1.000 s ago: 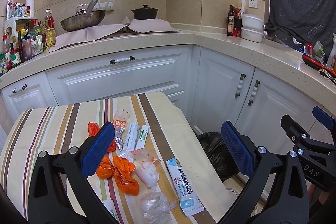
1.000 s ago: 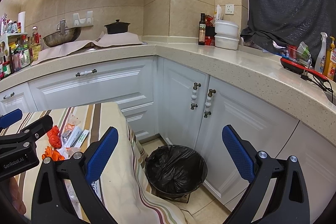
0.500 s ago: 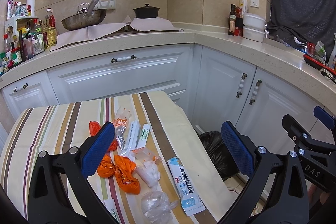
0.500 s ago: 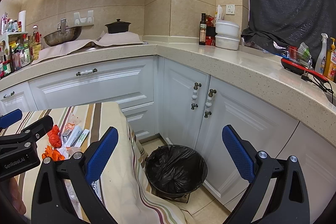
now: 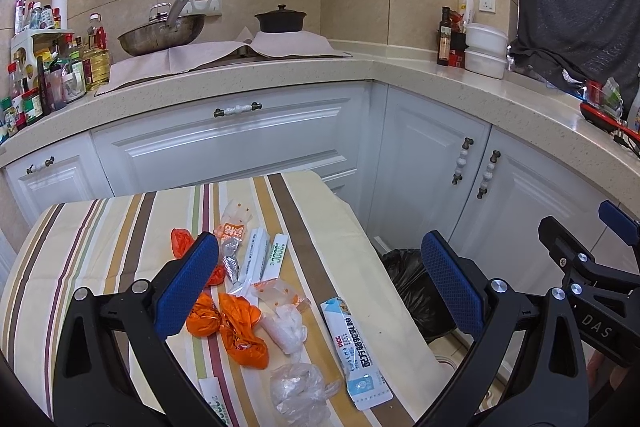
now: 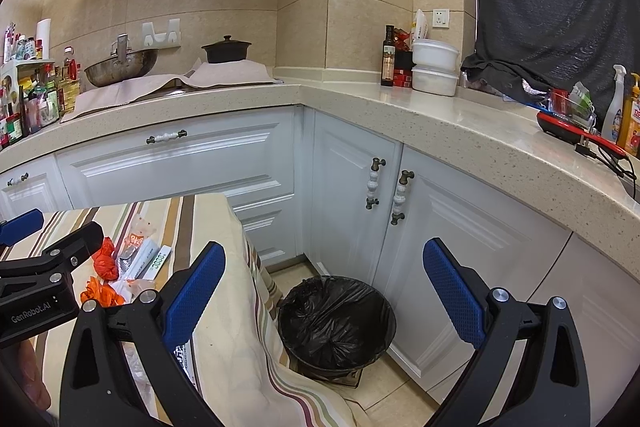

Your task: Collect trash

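A: Which step was in hand?

B: The very start, it was judged. The left gripper [image 5: 320, 263] was held above the striped desk [image 5: 96, 239] with its fingers spread wide and nothing between them. No trash had been picked up yet.

A: And where was the trash?

B: Scattered down the middle of the desk: orange wrappers [image 5: 240, 327], a crumpled clear bag [image 5: 300, 393], and a long white-and-blue sachet [image 5: 354, 351] near the right edge. The black-lined bin [image 6: 336, 323] stood on the floor just beside the desk.

A: What was called for next?

B: A descent onto one piece, the fingers closed on it, then a carry rightward to the bin.

A: What was shown in one view only?

B: The whole litter pile was seen from the left wrist. The bin's open mouth was seen fully only from the right, where the right gripper [image 6: 324, 275] hung over it, released and empty.
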A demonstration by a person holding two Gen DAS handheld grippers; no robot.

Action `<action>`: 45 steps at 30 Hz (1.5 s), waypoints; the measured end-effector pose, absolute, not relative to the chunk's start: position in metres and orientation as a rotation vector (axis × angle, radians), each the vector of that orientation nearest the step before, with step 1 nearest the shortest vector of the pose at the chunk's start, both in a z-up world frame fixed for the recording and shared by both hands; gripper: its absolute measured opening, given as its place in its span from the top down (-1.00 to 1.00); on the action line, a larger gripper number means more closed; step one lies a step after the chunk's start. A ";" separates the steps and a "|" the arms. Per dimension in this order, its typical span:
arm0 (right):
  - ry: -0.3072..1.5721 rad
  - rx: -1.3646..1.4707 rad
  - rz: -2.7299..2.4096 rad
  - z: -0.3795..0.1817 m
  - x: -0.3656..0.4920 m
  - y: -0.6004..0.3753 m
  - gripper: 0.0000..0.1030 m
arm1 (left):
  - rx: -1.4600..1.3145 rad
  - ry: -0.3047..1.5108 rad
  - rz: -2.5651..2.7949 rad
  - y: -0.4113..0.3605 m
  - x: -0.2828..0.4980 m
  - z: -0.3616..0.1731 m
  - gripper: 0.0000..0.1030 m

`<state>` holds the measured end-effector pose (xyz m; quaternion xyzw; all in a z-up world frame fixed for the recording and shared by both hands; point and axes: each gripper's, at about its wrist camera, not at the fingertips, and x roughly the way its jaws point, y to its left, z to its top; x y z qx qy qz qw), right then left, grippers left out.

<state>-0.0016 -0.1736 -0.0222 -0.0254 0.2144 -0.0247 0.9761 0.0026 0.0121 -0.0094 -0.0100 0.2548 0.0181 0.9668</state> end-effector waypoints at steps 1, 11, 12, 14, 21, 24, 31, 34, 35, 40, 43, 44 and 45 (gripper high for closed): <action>0.432 -0.052 -0.050 -0.022 -0.001 -0.173 -0.87 | -0.020 0.516 0.037 0.012 0.002 -0.010 -0.92; 0.434 -0.053 -0.049 -0.022 -0.001 -0.173 -0.87 | -0.021 0.516 0.036 0.012 0.003 -0.009 -0.92; 0.433 -0.054 -0.049 -0.022 -0.001 -0.173 -0.87 | -0.021 0.516 0.036 0.012 0.003 -0.009 -0.92; 0.434 -0.054 -0.048 -0.022 -0.001 -0.172 -0.87 | -0.021 0.517 0.036 0.013 0.002 -0.009 -0.92; 0.436 -0.053 -0.046 -0.022 -0.001 -0.172 -0.87 | -0.019 0.525 0.044 0.015 0.001 -0.013 -0.92; 0.440 -0.055 -0.040 -0.027 -0.001 -0.169 -0.87 | -0.016 0.531 0.054 0.017 -0.001 -0.015 -0.92; 0.472 -0.066 0.036 -0.056 -0.001 -0.151 -0.87 | -0.031 0.571 0.100 0.040 -0.010 -0.033 -0.92; 0.498 -0.090 0.081 -0.075 -0.003 -0.139 -0.87 | -0.059 0.619 0.134 0.057 -0.015 -0.049 -0.92; 0.523 -0.102 0.106 -0.086 -0.003 -0.133 -0.87 | -0.062 0.629 0.149 0.061 -0.017 -0.053 -0.92; 0.572 -0.107 0.203 -0.115 -0.013 -0.113 -0.87 | -0.068 0.666 0.202 0.081 -0.035 -0.074 -0.91; 0.581 -0.113 0.241 -0.127 -0.018 -0.103 -0.87 | -0.068 0.669 0.232 0.090 -0.049 -0.084 -0.89; 0.586 -0.113 0.248 -0.129 -0.019 -0.101 -0.87 | -0.066 0.673 0.235 0.092 -0.052 -0.087 -0.89; 0.595 -0.111 0.259 -0.133 -0.019 -0.098 -0.86 | -0.065 0.676 0.240 0.093 -0.056 -0.089 -0.89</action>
